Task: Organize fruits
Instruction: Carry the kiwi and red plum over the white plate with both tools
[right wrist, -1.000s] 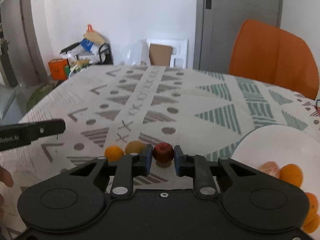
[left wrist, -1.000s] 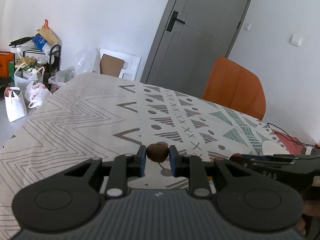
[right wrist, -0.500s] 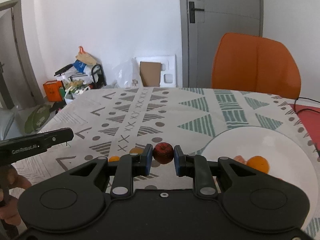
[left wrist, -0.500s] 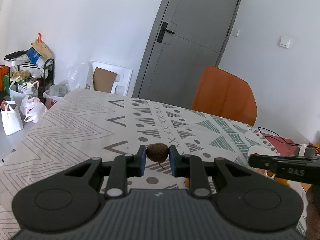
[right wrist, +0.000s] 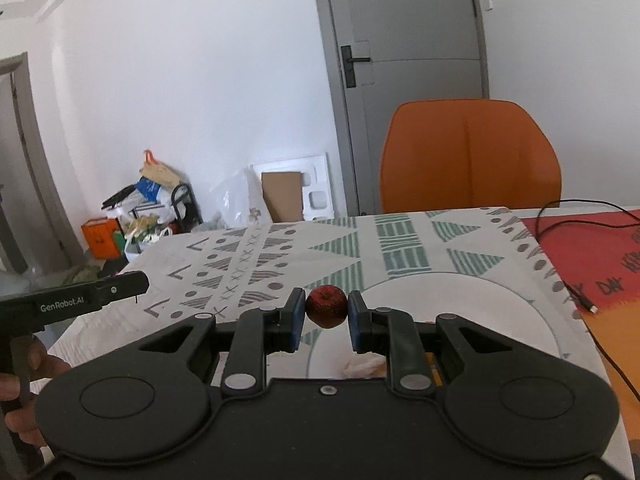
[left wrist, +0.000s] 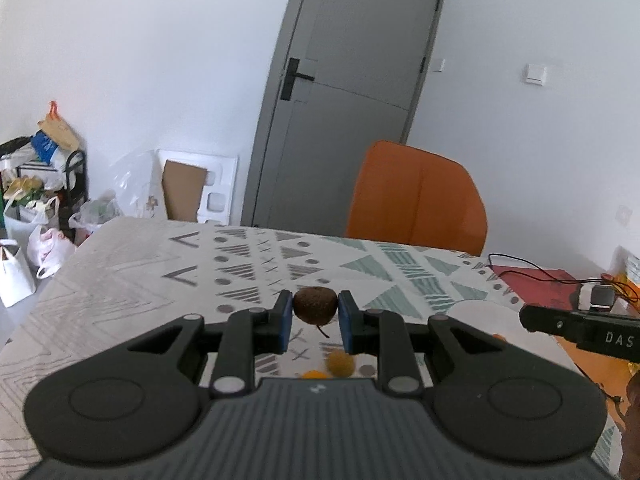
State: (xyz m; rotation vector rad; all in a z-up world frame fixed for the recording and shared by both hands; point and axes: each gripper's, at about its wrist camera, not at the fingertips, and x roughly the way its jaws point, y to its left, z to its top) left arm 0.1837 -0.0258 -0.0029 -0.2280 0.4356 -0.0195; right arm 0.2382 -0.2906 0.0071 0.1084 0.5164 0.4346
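Two fruits are being held off the bench, one in each set of tongs. A small brown fruit (left wrist: 315,305) with a thin stem hanging under it is sitting pinched between the blue pads of the left tongs (left wrist: 314,317), which are closing on it from both sides, so the gap equals the fruit's width. Below it in the left wrist view, a yellowish fruit (left wrist: 340,362) and an orange one (left wrist: 313,374) are lying on the patterned cloth (left wrist: 120,280), partly hidden behind the tool body. A small red fruit (right wrist: 326,306), dimple facing the camera, is sitting clamped the same way between the pads of the right tongs (right wrist: 324,317), narrowed to the fruit's width. It is hanging above the near-left part of a large white plate (right wrist: 500,312) that is resting on the cloth. A pale segment (right wrist: 362,365) is lying on the plate beneath the right tongs; what it is cannot be told. Each tool is appearing at the edge of the other's view, well apart. An orange chair (right wrist: 468,156) is standing at the far side of the bench, a grey door (right wrist: 404,60) behind it. A black cable (right wrist: 576,216) is trailing over a red mat (right wrist: 592,248) to the right of the plate.
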